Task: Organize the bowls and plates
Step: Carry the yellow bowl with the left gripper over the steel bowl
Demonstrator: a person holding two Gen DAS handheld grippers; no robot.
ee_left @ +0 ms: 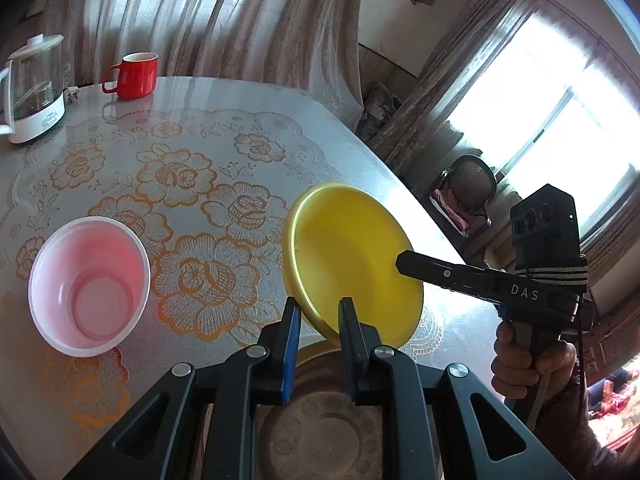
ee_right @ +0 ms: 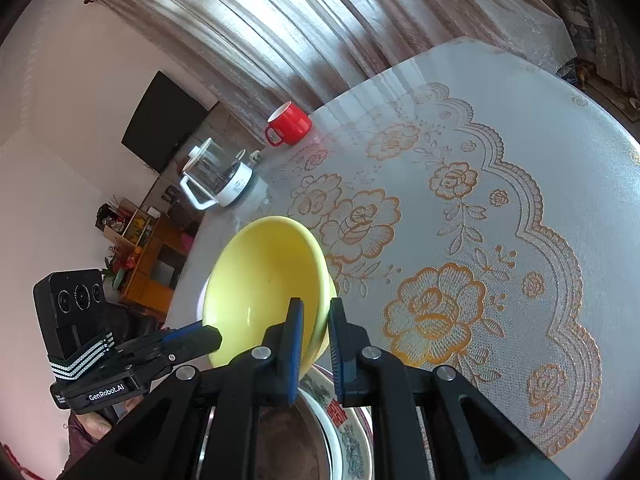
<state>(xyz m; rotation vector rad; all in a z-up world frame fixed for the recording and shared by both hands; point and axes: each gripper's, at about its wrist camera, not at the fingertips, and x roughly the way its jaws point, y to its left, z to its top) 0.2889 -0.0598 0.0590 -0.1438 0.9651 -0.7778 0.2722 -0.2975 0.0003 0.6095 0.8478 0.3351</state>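
Left wrist view shows the left hand-held gripper [ee_left: 319, 312] nearly closed, its two black fingers clamped on the near rim of a shallow yellow plastic bowl [ee_left: 352, 264], which is tilted steeply and lifted clear of the table [ee_left: 248, 104]. From the right, the right hand-held gripper [ee_left: 400, 262] reaches in with its jaws pressed together on the opposite edge of the same bowl; a person's hand [ee_left: 532, 368] grips its handle. Directly below the yellow bowl sits a round metal dish with an embossed pattern [ee_left: 320, 432], partly hidden behind the gripper frame. To the left, well apart, a white plastic bowl with a pinkish inside [ee_left: 90, 288] stands upright on the lace-patterned cloth with orange flowers [ee_left: 208, 272]. At the far end of the table are a red ceramic mug [ee_left: 134, 76] and a white electric kettle with a clear glass body [ee_left: 34, 88], near each other.

Right wrist view confirms both grips: the right hand-held gripper [ee_right: 316, 320], shut almost fully, pinches the yellow bowl's [ee_right: 264, 280] rim, and the left hand-held gripper [ee_right: 212, 334] holds its far left edge. Beneath lies a white china plate with a red and green print [ee_right: 348, 428], with the metal dish [ee_right: 288, 440] resting inside it. Whether the yellow bowl touches that stack cannot be told
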